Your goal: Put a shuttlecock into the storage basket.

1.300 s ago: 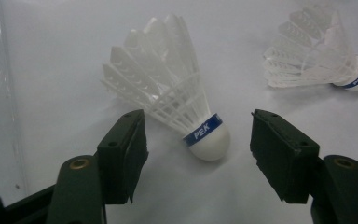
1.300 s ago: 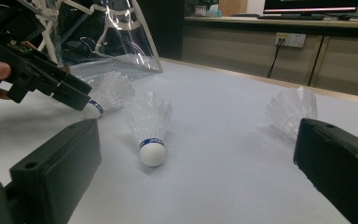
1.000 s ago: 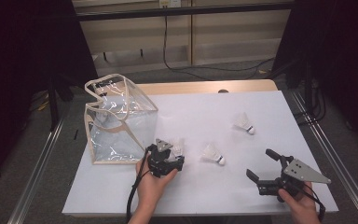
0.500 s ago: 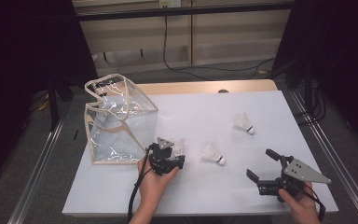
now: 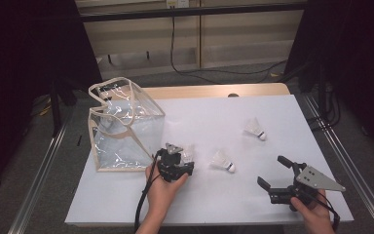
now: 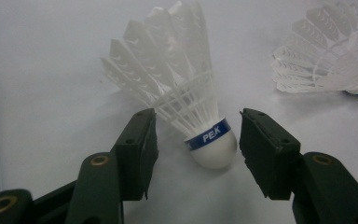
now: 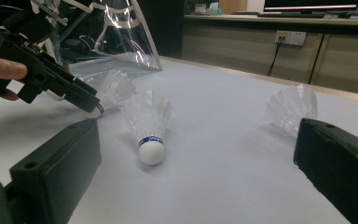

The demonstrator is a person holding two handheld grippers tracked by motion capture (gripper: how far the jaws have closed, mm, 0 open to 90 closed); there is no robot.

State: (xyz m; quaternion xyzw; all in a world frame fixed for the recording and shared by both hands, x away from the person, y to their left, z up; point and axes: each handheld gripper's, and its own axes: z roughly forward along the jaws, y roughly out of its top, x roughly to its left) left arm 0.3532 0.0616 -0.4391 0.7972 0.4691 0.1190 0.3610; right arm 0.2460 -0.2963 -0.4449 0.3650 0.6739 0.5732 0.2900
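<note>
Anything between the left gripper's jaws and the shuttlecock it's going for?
Nothing visible. In the left gripper view, the shuttlecock lies on the table between the jaws of the left gripper, bare gaps either side of its cork; the jaws have just been closing and do not touch it.

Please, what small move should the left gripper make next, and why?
Probably close a little more. The left gripper has just been closing, and the shuttlecock lies between its jaws, but gaps remain on both sides of the cork, so nothing is gripped yet.
</note>
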